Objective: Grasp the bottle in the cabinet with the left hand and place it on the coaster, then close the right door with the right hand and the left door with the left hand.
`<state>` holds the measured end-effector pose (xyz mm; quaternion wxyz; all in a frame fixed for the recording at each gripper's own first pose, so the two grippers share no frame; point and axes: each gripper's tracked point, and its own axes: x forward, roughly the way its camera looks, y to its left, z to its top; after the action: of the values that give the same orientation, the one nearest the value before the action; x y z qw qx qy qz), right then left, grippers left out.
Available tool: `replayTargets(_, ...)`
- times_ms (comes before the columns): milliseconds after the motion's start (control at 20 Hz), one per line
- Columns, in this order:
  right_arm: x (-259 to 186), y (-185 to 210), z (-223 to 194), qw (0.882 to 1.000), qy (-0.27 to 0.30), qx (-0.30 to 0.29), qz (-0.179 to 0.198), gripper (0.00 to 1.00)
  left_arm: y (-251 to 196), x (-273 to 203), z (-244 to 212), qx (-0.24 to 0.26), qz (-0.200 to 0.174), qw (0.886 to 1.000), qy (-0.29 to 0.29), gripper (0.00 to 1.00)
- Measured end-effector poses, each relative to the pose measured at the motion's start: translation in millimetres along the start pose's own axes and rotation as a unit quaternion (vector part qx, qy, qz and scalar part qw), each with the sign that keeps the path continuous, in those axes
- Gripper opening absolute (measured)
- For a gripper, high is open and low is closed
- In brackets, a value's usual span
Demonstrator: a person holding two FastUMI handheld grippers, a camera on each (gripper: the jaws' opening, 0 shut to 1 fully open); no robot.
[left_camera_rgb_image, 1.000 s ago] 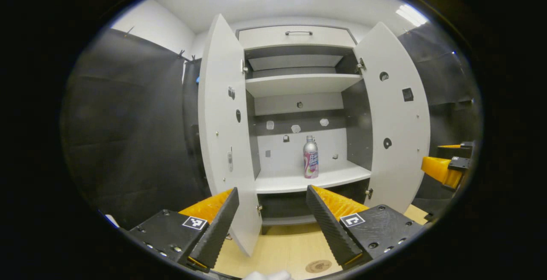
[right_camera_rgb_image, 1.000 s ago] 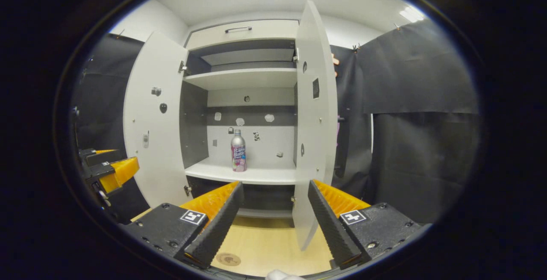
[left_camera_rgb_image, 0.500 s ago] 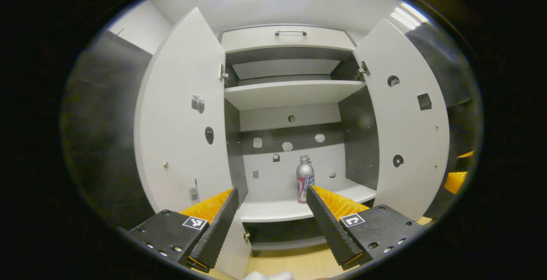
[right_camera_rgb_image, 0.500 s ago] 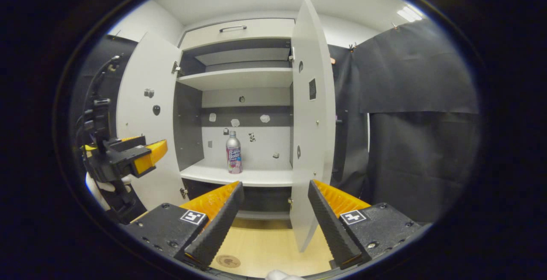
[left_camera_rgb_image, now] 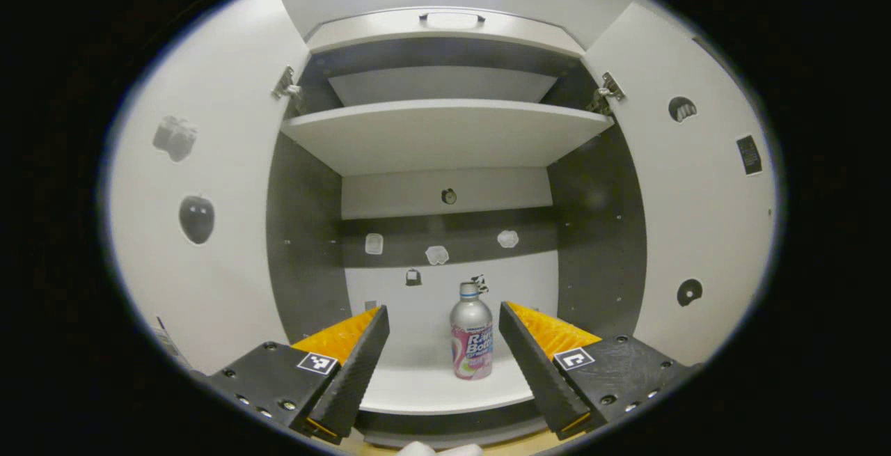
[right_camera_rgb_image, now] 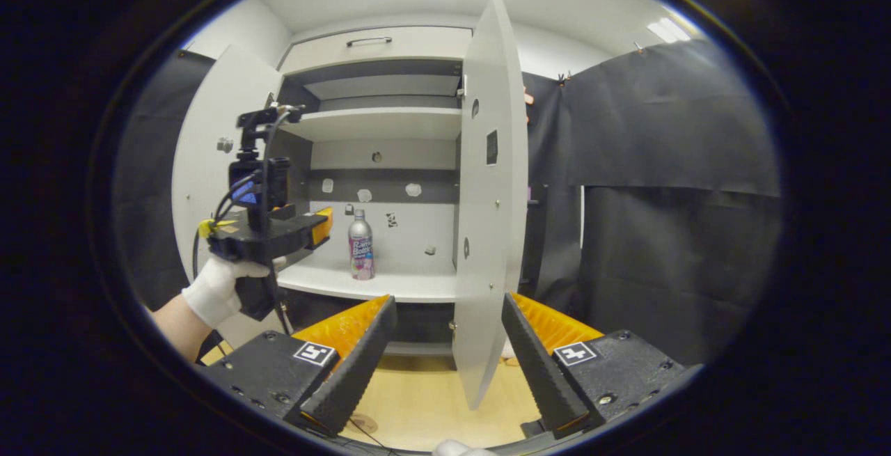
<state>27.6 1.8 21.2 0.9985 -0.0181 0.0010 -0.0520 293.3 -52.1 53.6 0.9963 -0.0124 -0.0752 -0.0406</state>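
Now reaching | my left gripper (left_camera_rgb_image: pixel 443 334) gapes wide, holding nothing | bottle (left_camera_rgb_image: pixel 471 333) stands on the shelf (left_camera_rgb_image: pixel 431 390) ahead, nearer my right finger (left_camera_rgb_image: pixel 539 365) | risk: that finger clips it off-centre and topples it | right gripper (right_camera_rgb_image: pixel 443 334) wide too, empty, right door (right_camera_rgb_image: pixel 487 198) edge-on ahead

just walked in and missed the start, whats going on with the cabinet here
A person holds a two-finger gripper in each hand before an open white cabinet. The left gripper, jaws open, is reaching toward the silver bottle with a pink label standing on the lower shelf, not yet touching it. The right gripper, also open and empty, waits behind the open right door. The left door is open too.
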Motion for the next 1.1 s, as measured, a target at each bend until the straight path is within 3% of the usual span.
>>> replayTargets(450,-2.4,-13.2,-14.2,0.999,0.023,-0.006,-0.024,0.99,-14.1,106.8,-49.3,0.002,0.025,0.999,0.031,0.97)
replayTargets(950,-6.0,-12.1,-15.4,0.999,0.027,-0.010,-0.022,1.00,-23.5,138.2,-99.7,0.021,0.023,0.997,0.074,0.97)
replayTargets(1050,-6.4,-12.3,-15.9,0.999,0.028,-0.009,-0.022,1.00,-19.5,134.7,-99.2,0.028,0.028,0.996,0.074,0.84)
replayTargets(1100,-6.2,-12.5,-15.5,0.999,0.029,-0.008,-0.022,1.00,-18.9,138.2,-101.3,0.027,0.028,0.996,0.077,0.82)
